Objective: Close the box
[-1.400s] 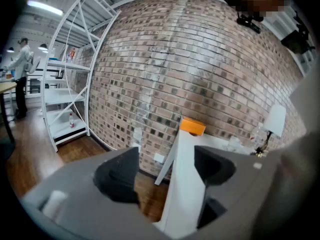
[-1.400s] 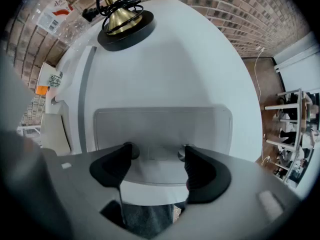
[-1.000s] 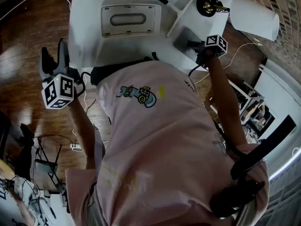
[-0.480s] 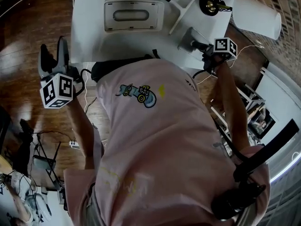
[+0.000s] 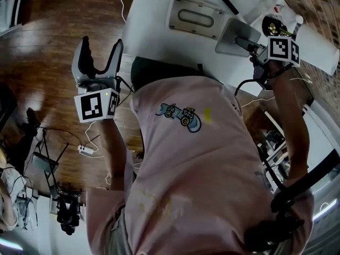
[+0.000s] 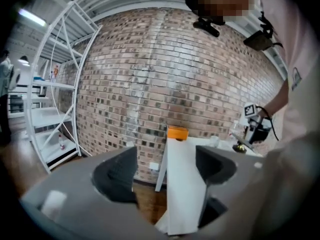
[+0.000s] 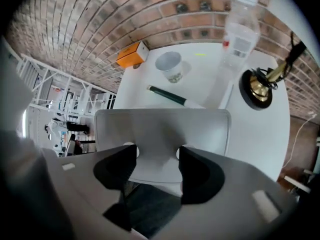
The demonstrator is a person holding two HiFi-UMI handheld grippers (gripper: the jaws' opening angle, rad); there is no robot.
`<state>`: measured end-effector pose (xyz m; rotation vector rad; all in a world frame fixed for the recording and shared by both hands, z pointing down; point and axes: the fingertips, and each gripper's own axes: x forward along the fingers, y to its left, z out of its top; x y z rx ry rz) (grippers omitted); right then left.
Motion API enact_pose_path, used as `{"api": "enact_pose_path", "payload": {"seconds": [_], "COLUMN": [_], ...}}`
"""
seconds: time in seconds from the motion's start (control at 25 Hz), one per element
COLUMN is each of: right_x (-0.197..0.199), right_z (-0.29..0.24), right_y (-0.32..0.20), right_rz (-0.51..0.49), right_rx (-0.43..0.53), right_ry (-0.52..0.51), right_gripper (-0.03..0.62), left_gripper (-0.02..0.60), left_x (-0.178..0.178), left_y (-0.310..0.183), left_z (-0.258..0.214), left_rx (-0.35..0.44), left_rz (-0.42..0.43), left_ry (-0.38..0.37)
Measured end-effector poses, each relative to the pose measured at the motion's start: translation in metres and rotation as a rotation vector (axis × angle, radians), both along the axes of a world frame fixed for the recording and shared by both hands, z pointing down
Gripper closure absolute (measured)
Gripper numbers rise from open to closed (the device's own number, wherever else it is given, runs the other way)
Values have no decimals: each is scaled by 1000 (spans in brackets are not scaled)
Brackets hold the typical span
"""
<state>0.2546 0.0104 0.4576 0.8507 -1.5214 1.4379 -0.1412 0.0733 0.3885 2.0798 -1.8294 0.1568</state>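
Lid carry in hand, by my reading, box not yet closed. The right gripper (image 5: pixel 254 42) holds a flat pale panel with rounded corners, taken for the lid (image 7: pixel 162 126). Its pads (image 7: pixel 197 171) stand part-way apart, nipped onto the lid's near side. The left gripper (image 5: pixel 101 54) hangs off the table (image 5: pixel 149 15), over the wood floor (image 5: pixel 48 52) at the table's eight o'clock. Its fingers (image 6: pixel 117 176) are spread, holding nothing, and the jaws have just been opening a shade wider.

The box (image 5: pixel 179 9) is white and rectangular with an oval shape in its middle. It lies on the table at about ten o'clock of the right gripper, apart from the lid.

Next move, as I judge it: swing the lid toward ten o'clock, square its corners to the box rim, lower it flat, press. Risk is a skewed landing.

Views:
- **Head view:** alone shows the box and both grippers together.
- **Right gripper view:** no box, since the lid fills its middle. Past the lid it gives the pen (image 7: pixel 172 96) at twelve o'clock, cup (image 7: pixel 170 65) above it, orange carton (image 7: pixel 132 54) at eleven, bottle (image 7: pixel 240 31) at one and lamp base (image 7: pixel 260 88) at two.
- **Left gripper view:** looks along the table's end to a brick wall (image 6: pixel 175 74), with shelving (image 6: pixel 55 109) at nine o'clock — no box, no lid.
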Motion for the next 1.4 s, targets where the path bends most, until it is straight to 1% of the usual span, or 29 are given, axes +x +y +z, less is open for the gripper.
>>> {"api": "enact_pose_path", "payload": {"seconds": [0.12, 0.2, 0.36, 0.48, 0.68, 0.88, 1.0, 1.2, 1.32, 1.4], "right_x": [-22, -41, -84, -104, -104, -103, -105, -107, -114, -118], "right_z": [11, 20, 39, 49, 58, 70, 71, 68, 65, 65], "right_y": [-3, -8, -15, -16, -16, -20, -19, -14, -14, -18], "right_rz": [-40, -47, -38, -2, 52, 31, 24, 6, -31, -21], "right_rx": [-12, -43, -105, -143, -172, -180, -176, -184, -151, -126], "right_ry": [50, 73, 104, 137, 237, 327, 365, 366, 347, 329], "right_gripper": [324, 324, 324, 324, 326, 326, 324, 324, 324, 338], "left_gripper": [209, 207, 195, 195, 195, 195, 195, 195, 195, 195], "left_x": [-9, -20, -41, -55, -72, -83, -85, -82, -82, -82], "left_y": [25, 42, 71, 97, 123, 131, 136, 144, 143, 138], "left_z": [1, 3, 1, 13, 32, 47, 53, 65, 70, 72], "left_rx": [-1, -9, -9, -42, -82, -92, -98, -117, -119, -118], "left_rz": [14, -4, -56, -99, -173, -224, -247, -250, -243, -239], "left_ry": [-41, -58, -30, -29, -7, 0, 26, 69, 74, 77]}}
